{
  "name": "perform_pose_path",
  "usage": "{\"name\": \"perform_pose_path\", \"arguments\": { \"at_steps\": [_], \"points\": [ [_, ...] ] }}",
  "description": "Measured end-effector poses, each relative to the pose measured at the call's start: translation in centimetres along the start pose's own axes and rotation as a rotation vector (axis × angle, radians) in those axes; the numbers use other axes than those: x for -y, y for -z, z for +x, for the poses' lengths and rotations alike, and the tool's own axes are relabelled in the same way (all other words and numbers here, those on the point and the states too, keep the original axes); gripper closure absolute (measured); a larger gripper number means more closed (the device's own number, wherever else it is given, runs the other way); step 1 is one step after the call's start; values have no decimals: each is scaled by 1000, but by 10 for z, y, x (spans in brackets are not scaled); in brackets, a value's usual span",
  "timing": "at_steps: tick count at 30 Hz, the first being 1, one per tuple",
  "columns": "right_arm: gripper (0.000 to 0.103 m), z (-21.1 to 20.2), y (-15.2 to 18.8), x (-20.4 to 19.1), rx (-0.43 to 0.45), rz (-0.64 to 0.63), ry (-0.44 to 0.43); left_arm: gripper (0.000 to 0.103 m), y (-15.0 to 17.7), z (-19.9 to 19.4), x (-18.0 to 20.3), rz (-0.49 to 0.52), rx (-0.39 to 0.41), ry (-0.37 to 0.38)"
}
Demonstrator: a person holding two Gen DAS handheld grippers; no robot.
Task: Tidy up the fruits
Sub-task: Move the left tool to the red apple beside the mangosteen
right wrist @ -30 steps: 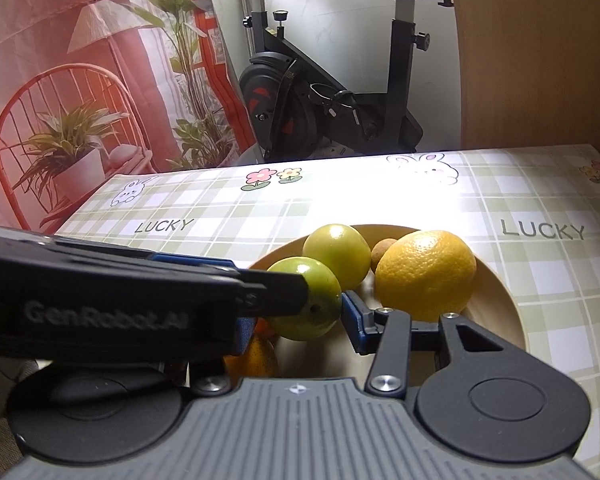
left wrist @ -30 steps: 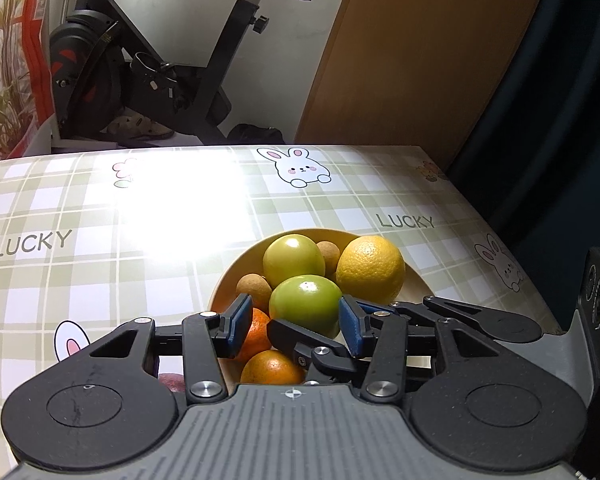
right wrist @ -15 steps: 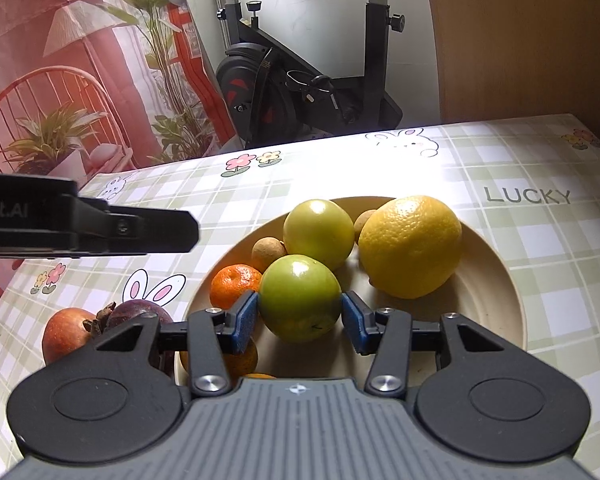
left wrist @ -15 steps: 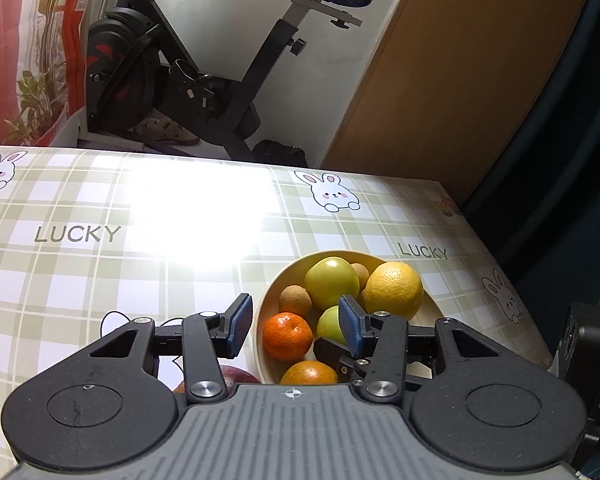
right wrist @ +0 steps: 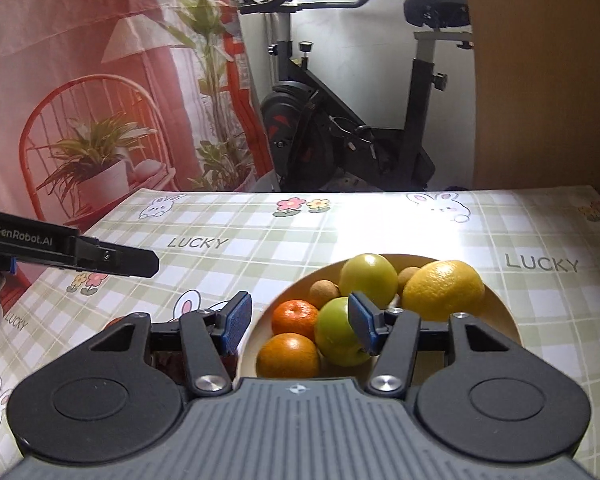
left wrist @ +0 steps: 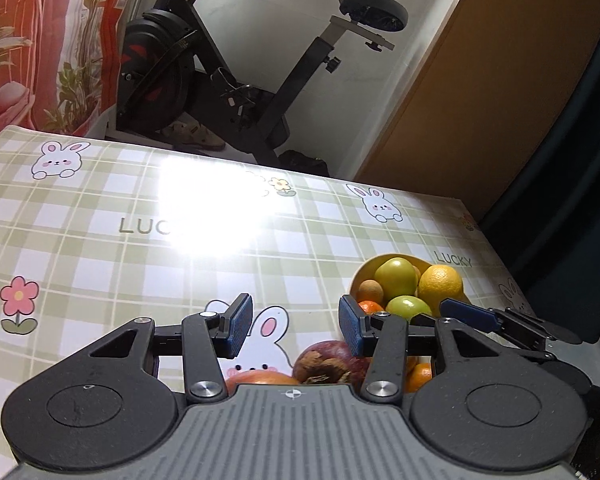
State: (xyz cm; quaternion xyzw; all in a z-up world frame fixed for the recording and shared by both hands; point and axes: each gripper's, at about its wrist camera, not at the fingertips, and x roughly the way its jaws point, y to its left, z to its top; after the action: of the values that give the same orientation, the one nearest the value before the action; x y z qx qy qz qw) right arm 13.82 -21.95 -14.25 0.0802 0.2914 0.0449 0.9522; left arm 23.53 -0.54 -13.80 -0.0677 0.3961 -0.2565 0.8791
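Two grippers, left (left wrist: 292,326) and right (right wrist: 296,322), jaws released, empty; bowl (right wrist: 500,320) full; mangosteen (left wrist: 328,360) loose beside it, probably next.

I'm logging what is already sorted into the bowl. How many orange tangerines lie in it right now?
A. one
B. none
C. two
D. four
C: the right wrist view shows two tangerines lying side by side at the left of the bowl, next to the green apple.
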Motion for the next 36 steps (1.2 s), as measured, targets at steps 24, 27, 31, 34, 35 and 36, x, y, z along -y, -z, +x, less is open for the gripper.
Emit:
{"name": "perform_pose_path", "arguments": {
  "at_steps": [24, 27, 31, 34, 35, 36],
  "points": [
    [42, 12, 71, -97, -84, -187, -132, 44, 40, 6, -44, -16, -79, 129],
    [42, 14, 73, -96, -80, -174, -130, 42, 42, 11, -45, -23, -82, 137],
    [42, 14, 78, -92, -80, -165, -127, 41, 45, 10, -45, -15, -84, 149],
    [42, 16, 79, -89, -85, -148, -121, 41, 47, 7, -44, 4, -96, 166],
    [42, 16, 79, -88, -88, -146, -123, 41, 48, 6, -45, 3, -106, 179],
    [42, 16, 80, -88, -91, -147, -130, 41, 48, 5, -45, 6, -113, 189]
  ]
}}
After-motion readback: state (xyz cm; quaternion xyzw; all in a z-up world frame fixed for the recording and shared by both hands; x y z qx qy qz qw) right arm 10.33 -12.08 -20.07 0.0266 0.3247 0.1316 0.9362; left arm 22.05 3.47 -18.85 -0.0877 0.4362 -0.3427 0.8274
